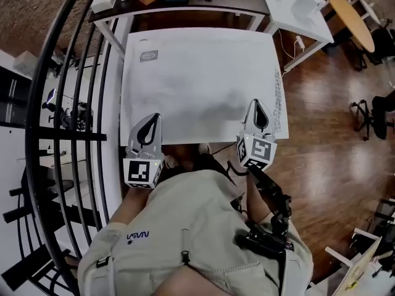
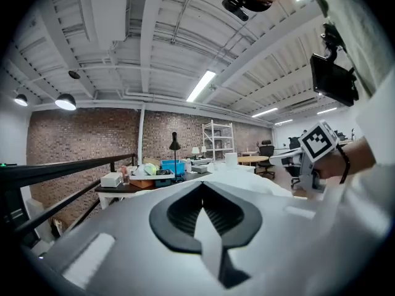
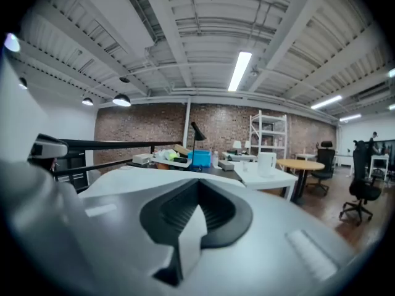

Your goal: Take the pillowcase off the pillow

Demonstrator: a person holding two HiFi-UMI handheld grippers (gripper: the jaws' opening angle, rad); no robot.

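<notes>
A white pillow in its pillowcase (image 1: pixel 197 79) lies flat on a table and covers most of the top. Its near edge faces me. My left gripper (image 1: pixel 150 122) is at the near left corner, shut, with a strip of white pillowcase cloth (image 2: pixel 208 239) pinched between its black pads. At the near right corner, my right gripper (image 1: pixel 257 108) is shut the same way on a fold of the white cloth (image 3: pixel 187 236). The left gripper view shows the right gripper's marker cube (image 2: pixel 321 142) at the right. A small grey label (image 1: pixel 149 56) sits at the pillowcase's far left corner.
A black railing (image 1: pixel 74 103) curves along the left. Behind the pillow stands a dark desk (image 1: pixel 179 5) with a blue box and clutter, and a white table (image 1: pixel 296 8) beside it. A round wooden table (image 1: pixel 349 17) and office chairs (image 1: pixel 376 113) stand on the wooden floor to the right.
</notes>
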